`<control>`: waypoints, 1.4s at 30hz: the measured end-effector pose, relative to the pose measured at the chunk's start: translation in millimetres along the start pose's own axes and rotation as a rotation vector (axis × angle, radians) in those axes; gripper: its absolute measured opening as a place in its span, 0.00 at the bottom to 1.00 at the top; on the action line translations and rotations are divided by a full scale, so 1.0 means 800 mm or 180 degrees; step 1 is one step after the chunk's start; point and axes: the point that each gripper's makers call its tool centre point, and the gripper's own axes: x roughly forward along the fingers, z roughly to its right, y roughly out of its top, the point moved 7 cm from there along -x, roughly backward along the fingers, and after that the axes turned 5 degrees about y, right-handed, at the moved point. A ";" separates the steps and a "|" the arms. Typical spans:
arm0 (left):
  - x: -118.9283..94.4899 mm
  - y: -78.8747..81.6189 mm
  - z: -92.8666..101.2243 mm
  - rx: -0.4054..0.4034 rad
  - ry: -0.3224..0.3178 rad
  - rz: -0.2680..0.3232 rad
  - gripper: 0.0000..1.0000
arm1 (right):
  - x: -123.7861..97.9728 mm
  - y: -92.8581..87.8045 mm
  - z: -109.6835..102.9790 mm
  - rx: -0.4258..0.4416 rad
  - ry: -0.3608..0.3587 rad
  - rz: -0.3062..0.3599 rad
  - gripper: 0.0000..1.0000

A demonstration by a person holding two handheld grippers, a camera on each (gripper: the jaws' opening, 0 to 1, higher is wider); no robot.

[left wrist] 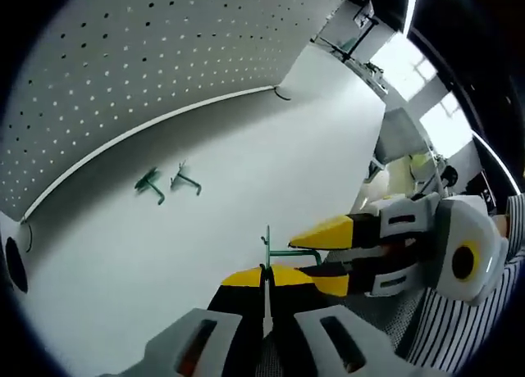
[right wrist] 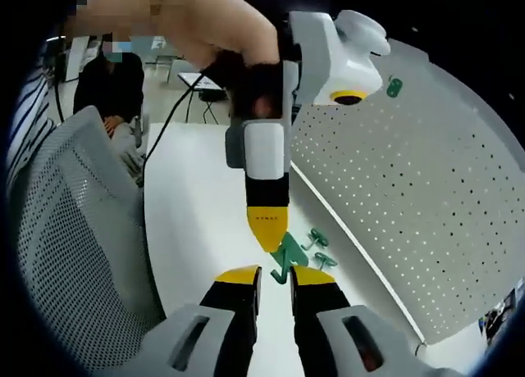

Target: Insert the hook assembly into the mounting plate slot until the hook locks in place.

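Observation:
My left gripper (left wrist: 269,277) is shut on a thin green mounting plate (left wrist: 267,244), seen edge-on and standing up between its yellow jaw tips. From the right, my right gripper (left wrist: 324,256) holds a green hook (left wrist: 293,252) whose bar reaches the plate's edge. In the right gripper view, my right gripper (right wrist: 275,277) is closed on the green hook (right wrist: 285,258). The left gripper (right wrist: 267,229) comes down from above, its yellow tip touching that green piece. How the hook sits in the slot is hidden.
Two spare green hooks (left wrist: 168,183) lie on the white table (left wrist: 246,156) near the pegboard (left wrist: 148,49); they also show as spare hooks (right wrist: 318,247). Another green piece (right wrist: 394,86) hangs on the pegboard (right wrist: 410,197). A mesh chair (right wrist: 74,229) and a seated person (right wrist: 115,82) are on the left.

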 end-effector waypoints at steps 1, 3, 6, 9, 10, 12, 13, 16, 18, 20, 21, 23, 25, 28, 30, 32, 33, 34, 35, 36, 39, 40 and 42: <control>0.000 -0.001 0.001 -0.0008 -0.0016 -0.0019 0.01 | 0.000 0.000 0.000 -0.0018 -0.0007 -0.0001 0.11; 0.000 -0.002 0.002 -0.0022 -0.0034 -0.0053 0.01 | 0.001 0.001 0.000 -0.0057 -0.0013 -0.0009 0.10; 0.002 -0.005 0.002 -0.0028 -0.0052 -0.0092 0.01 | 0.001 0.003 0.000 -0.0187 -0.0022 -0.0008 0.08; 0.001 -0.005 0.000 -0.0092 -0.0073 -0.0102 0.01 | 0.001 0.003 -0.001 -0.0362 -0.0014 -0.0092 0.07; 0.000 -0.004 -0.001 -0.0117 -0.0083 -0.0099 0.01 | 0.000 0.003 -0.002 -0.0405 -0.0017 -0.0101 0.07; -0.001 -0.004 0.000 -0.0125 -0.0102 -0.0112 0.01 | 0.000 0.004 -0.001 -0.0429 -0.0018 -0.0080 0.05; -0.002 -0.004 -0.001 -0.0128 -0.0107 -0.0118 0.01 | 0.000 0.004 -0.001 -0.0447 -0.0027 -0.0079 0.05; -0.003 -0.004 -0.002 -0.0144 -0.0134 -0.0129 0.01 | 0.000 0.006 0.001 -0.0483 -0.0040 -0.0068 0.04; -0.003 -0.004 -0.002 -0.0130 -0.0135 -0.0120 0.01 | 0.001 0.006 0.001 -0.0506 -0.0045 -0.0063 0.04; -0.003 -0.005 -0.002 -0.0110 -0.0129 -0.0133 0.01 | 0.001 0.006 0.001 -0.0517 -0.0034 -0.0068 0.03; -0.003 -0.005 -0.001 -0.0115 -0.0137 -0.0137 0.01 | 0.001 0.006 0.000 -0.0527 -0.0019 -0.0076 0.02; -0.003 -0.006 -0.001 -0.0108 -0.0147 -0.0149 0.01 | 0.000 0.006 -0.003 -0.0541 -0.0004 -0.0062 0.02; -0.003 -0.006 -0.001 -0.0110 -0.0157 -0.0145 0.01 | -0.001 0.006 -0.003 -0.0465 -0.0002 -0.0042 0.01; -0.002 -0.007 0.000 -0.0116 -0.0175 -0.0129 0.01 | -0.003 0.004 -0.001 -0.0347 0.0000 -0.0019 0.01; -0.001 -0.007 0.001 -0.0121 -0.0185 -0.0121 0.01 | -0.003 0.004 -0.002 -0.0339 0.0000 -0.0023 0.01; -0.001 -0.007 0.001 -0.0128 -0.0191 -0.0113 0.01 | -0.003 0.004 -0.001 -0.0340 0.0006 -0.0029 0.01; -0.001 -0.007 0.000 -0.0127 -0.0194 -0.0100 0.01 | -0.002 0.003 -0.001 -0.0327 0.0011 -0.0031 0.01; 0.000 -0.007 0.000 -0.0143 -0.0196 -0.0084 0.01 | -0.002 0.003 0.000 -0.0328 0.0010 -0.0031 0.01; 0.000 -0.007 0.000 -0.0163 -0.0199 -0.0079 0.01 | -0.002 0.003 0.001 -0.0322 0.0015 -0.0031 0.01; -0.001 -0.007 -0.001 -0.0176 -0.0202 -0.0072 0.01 | -0.002 0.004 0.001 -0.0324 0.0018 -0.0028 0.01; -0.002 -0.007 -0.002 -0.0182 -0.0200 -0.0086 0.01 | 0.000 0.005 0.001 -0.0341 0.0037 -0.0022 0.01; -0.003 -0.007 -0.002 -0.0177 -0.0199 -0.0082 0.01 | -0.001 0.006 0.001 -0.0347 0.0041 -0.0024 0.01; -0.005 -0.007 -0.002 -0.0160 -0.0211 -0.0036 0.01 | -0.001 0.009 0.003 -0.0355 0.0037 -0.0033 0.01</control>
